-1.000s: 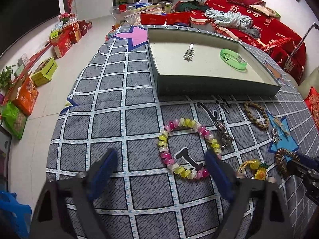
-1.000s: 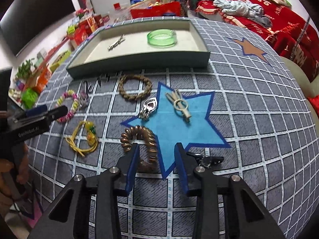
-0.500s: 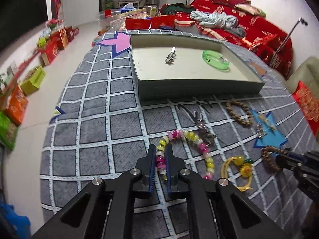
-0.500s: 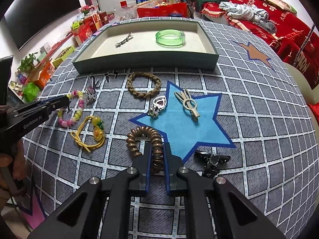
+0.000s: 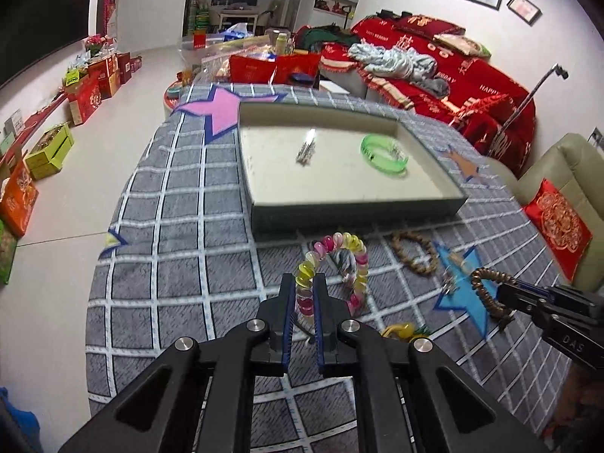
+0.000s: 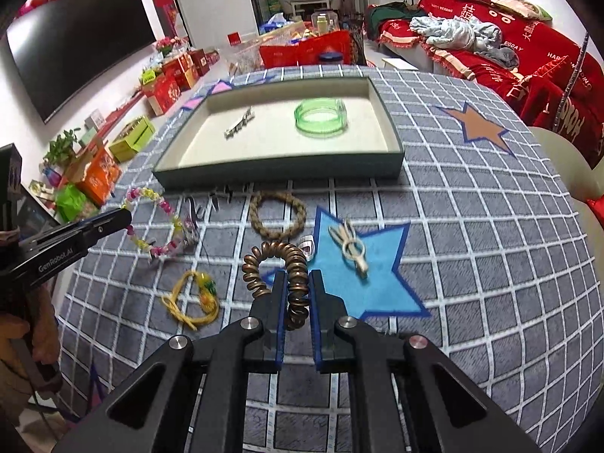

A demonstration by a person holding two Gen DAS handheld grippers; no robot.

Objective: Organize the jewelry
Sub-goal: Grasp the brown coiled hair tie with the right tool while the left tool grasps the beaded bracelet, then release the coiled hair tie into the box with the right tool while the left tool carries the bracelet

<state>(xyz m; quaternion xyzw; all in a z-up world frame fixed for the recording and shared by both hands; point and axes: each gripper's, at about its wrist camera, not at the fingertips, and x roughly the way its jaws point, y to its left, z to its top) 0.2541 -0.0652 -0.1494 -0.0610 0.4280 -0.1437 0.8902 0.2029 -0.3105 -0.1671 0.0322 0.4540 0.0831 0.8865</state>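
The shallow grey tray (image 6: 287, 168) sits on the checked table (image 6: 472, 204), and it holds two things: a silver hair clip (image 6: 240, 125) toward its left side and a green bangle (image 6: 321, 117) toward its right. They lie well apart on the pale lining.

Just in front of the tray's near wall, your left gripper (image 5: 302, 292) has its jaws clenched on the pink-and-yellow beaded bracelet (image 5: 339, 260); the loop stands up from between the pads, tilted toward the tray. Your right gripper (image 6: 297, 290) has its jaws clamped on the coiled bronze hair tie (image 6: 279, 260), whose arc rises in front of the pads, also on the near side of the tray.

Still on the table in front of the tray: a braided brown bracelet (image 6: 277, 213) close to the near wall, a pale hair clip (image 6: 351, 247) and a small silver piece (image 6: 307, 247) on the blue star (image 6: 377, 294), and a yellow cord bracelet (image 6: 192, 300) farther from the tray, toward your left. A dark metal piece (image 6: 190, 222) lies beside the beaded loop; I cannot tell what it is.
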